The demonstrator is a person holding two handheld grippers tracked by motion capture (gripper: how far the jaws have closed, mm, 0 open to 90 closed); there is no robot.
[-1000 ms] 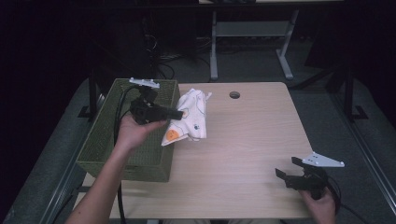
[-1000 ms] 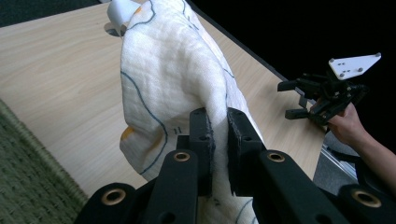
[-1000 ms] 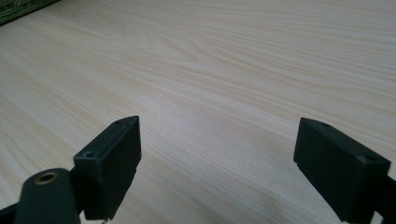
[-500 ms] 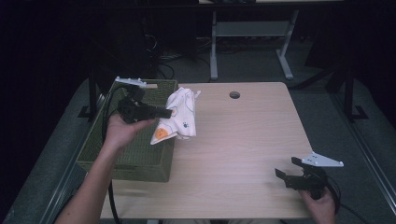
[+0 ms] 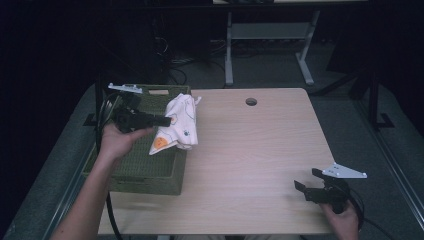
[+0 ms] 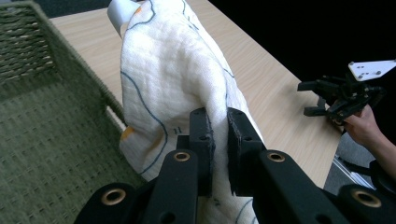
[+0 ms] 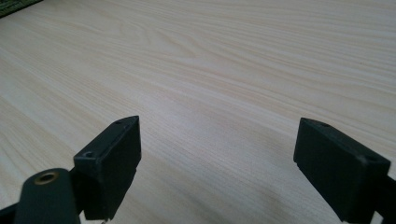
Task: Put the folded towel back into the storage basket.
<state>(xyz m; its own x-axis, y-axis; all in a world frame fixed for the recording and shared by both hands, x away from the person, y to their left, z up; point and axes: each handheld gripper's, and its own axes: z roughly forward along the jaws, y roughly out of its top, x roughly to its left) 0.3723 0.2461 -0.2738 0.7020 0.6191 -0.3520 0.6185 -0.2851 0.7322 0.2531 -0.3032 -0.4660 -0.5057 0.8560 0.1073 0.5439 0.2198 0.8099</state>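
Near edge of the surface: right tool rests low at the person's right, jaws standing wide apart with only bare wood grain between them in the right gripper view. Nothing held. The hand behind it sits at the surface's near right corner.

Mid-left: left tool is clamped on a fold of the white printed cloth. In the left gripper view the two black jaws pinch the fabric between them, almost meeting. The cloth hangs bunched from the grip, white with thin dark line drawings and an orange patch at its lower corner.

Position of the cloth: lifted off the surface, draped at the right rim of the green woven basket, part over the basket's inside and part over the wood. The basket floor visible in the left gripper view looks bare.

Progress, as judged: pick-up is done, carry is nearly done. Left to do: bring the cloth fully over the basket opening, lower it and part the jaws. Right tool appears idle for this step.

Far: a round cable hole in the surface.
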